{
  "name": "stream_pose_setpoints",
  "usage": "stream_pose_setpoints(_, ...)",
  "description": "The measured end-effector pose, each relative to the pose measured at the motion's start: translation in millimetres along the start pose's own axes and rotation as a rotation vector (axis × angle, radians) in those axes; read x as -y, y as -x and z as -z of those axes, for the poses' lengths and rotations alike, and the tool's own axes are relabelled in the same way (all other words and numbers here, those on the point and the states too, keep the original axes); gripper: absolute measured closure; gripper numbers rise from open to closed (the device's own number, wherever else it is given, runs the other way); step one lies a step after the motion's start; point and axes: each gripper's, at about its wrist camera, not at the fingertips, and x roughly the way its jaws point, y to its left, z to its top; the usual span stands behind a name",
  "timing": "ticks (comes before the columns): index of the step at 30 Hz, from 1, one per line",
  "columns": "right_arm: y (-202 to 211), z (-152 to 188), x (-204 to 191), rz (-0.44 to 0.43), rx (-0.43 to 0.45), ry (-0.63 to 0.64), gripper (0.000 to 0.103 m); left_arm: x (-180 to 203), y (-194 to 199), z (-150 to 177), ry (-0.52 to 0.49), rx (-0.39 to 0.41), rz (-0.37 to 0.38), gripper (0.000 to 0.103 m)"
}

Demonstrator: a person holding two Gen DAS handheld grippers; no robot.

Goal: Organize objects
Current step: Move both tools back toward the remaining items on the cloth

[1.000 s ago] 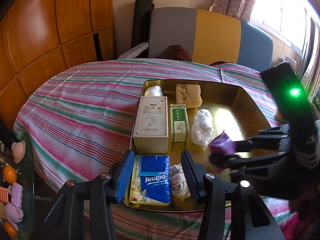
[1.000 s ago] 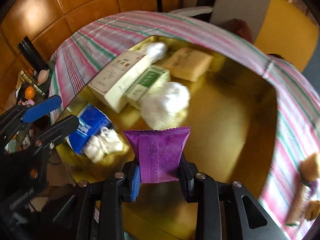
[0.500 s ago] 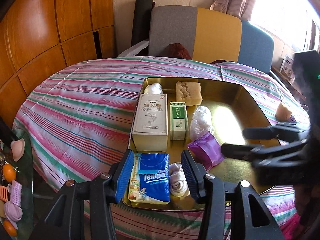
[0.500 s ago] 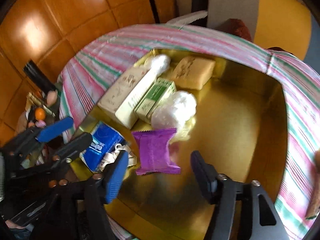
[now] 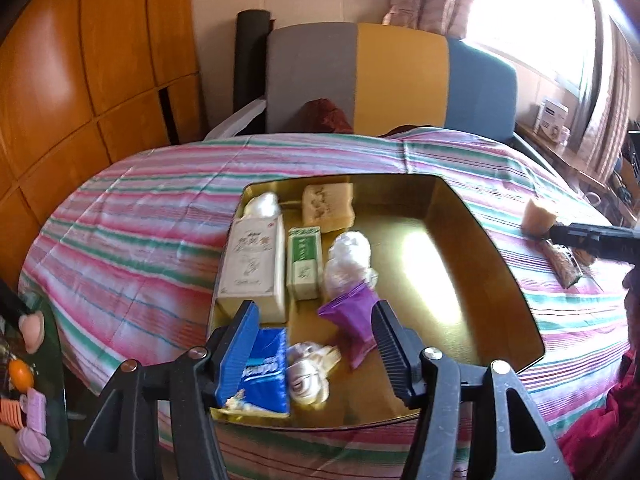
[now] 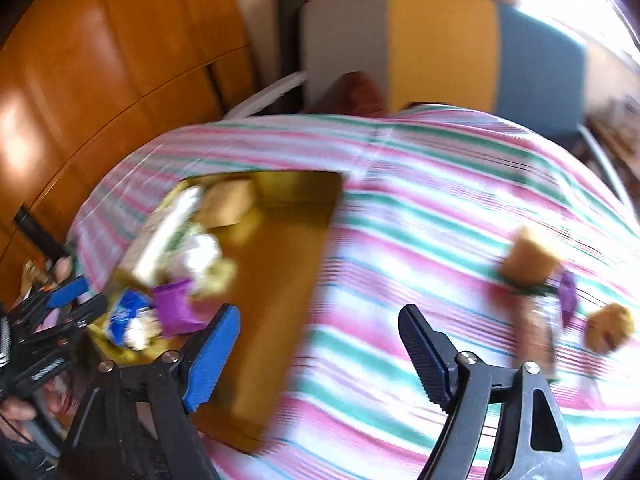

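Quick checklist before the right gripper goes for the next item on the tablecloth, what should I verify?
1. Right gripper open and holding nothing: ok.
2. Purple packet resting inside the gold tray: ok.
3. Loose items on the tablecloth located, such as the tan block: ok.
4. Exact outline of those items: cannot tell, the right wrist view is blurred.
5. Left gripper open and holding nothing: ok.
6. Bare floor left in the tray: ok.

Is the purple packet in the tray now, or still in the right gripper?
In the tray. The purple packet lies on the gold tray floor against the white bundle; the right gripper is open, holding nothing.
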Motion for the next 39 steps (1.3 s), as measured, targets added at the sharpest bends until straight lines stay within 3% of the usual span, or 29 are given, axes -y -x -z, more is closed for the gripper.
stream_pose_setpoints(10, 49.2, 5.1, 149.3, 0.28, 0.07, -0.213, 0.015, 67.2, 3.9, -22.0, -0.16, 0.022, 0.086, 0.041)
stream_pose_setpoints(16, 59.2, 32.3, 245.0, 0.47, 0.134, -0.453, 0.015, 118.7, -2.0, -28.1, -0.235, 0.001, 0.157, 0.036)
stream_pose_setpoints(19, 66.2, 46.0, 281.1, 0.466, 0.125, -0.651, 0.016, 143.1, -7.4, -28.9, -0.269, -0.011, 0.201, 0.035)
stream_pose_setpoints(21, 69.0, 50.6, 291.5, 0.449, 0.123, -0.706, 0.016, 158.0, -12.6, -29.3, -0.283, -0.019, 0.224, 0.035)
stream_pose_setpoints(30, 65.9, 61.2, 291.7, 0.422, 0.117, -0.77, 0.012, 217.2, -36.3, -22.8, -0.325, -0.108, 0.337, 0.035)
stream_pose_setpoints(39, 77.6, 71.1, 302.9, 0.381, 0.16, -0.862, 0.01, 268.0, -71.2, -20.5, -0.337, -0.211, 0.373, 0.035)
